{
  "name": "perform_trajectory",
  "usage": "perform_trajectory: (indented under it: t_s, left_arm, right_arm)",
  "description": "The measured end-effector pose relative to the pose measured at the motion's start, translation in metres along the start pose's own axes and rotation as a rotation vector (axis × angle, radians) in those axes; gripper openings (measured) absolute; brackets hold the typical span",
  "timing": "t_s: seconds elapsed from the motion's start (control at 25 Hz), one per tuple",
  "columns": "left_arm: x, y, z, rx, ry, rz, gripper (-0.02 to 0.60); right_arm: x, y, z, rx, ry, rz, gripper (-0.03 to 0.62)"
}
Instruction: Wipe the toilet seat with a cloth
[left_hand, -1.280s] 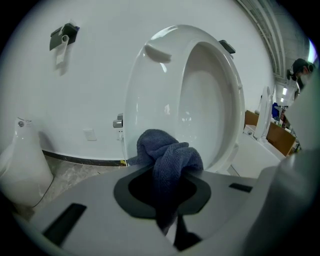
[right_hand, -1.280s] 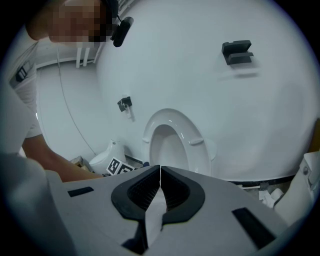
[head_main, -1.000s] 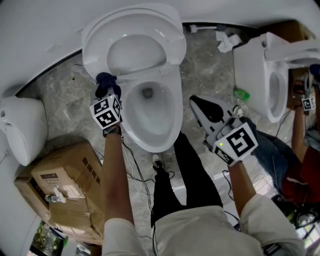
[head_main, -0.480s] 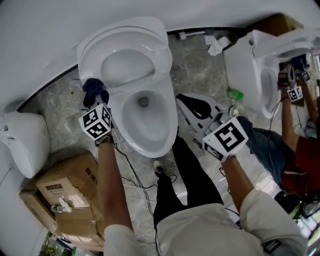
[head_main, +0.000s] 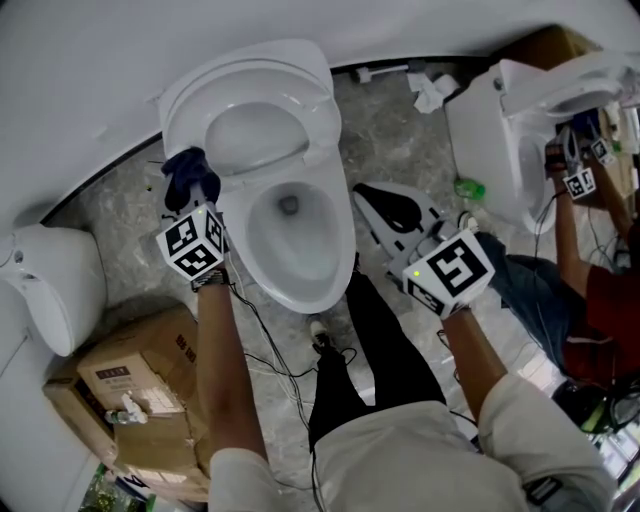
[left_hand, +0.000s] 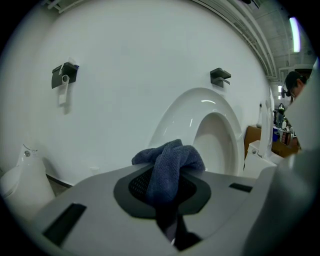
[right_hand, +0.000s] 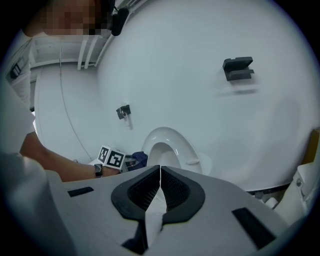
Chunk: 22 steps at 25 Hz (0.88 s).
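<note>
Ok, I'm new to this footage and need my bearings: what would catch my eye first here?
A white toilet with its seat raised stands in the upper middle of the head view. A dark blue cloth is pinched in the left tongs, beside the seat's left edge. The right tongs are shut and empty, off to the toilet's right.
</note>
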<state>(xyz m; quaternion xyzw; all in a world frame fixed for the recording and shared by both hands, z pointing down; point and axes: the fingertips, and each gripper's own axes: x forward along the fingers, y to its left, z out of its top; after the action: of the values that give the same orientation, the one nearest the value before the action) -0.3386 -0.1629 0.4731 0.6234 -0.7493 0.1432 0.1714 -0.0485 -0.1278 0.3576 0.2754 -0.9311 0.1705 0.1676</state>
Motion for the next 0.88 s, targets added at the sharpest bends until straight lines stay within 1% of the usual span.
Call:
perform_trajectory:
  t_s: [0.2,0.36,0.6,0.72,0.88]
  left_arm:
    - [-0.003,-0.002,0.013,0.016,-0.02,0.0,0.04]
    - [-0.002,-0.006,0.024,0.0,-0.015,0.004,0.04]
    - [0.007,-0.017,0.061,0.003,-0.051,-0.028,0.04]
    - [0.013,-0.02,0.067,0.018,-0.05,-0.039,0.04]
    - [0.006,-0.028,0.08,0.045,-0.088,-0.042,0.04]
  right_arm:
    - [-0.003,-0.001,0.004,0.004,-0.008,-0.009,0.029]
    - [-0.008,-0.002,0.006,0.006,-0.012,-0.013,0.029]
    - [-0.016,-0.009,0.007,0.011,-0.025,-0.025,0.029]
    - [-0.017,-0.015,0.006,0.023,-0.025,-0.037,0.029]
    - [-0.026,-0.019,0.003,0.024,-0.029,-0.046,0.029]
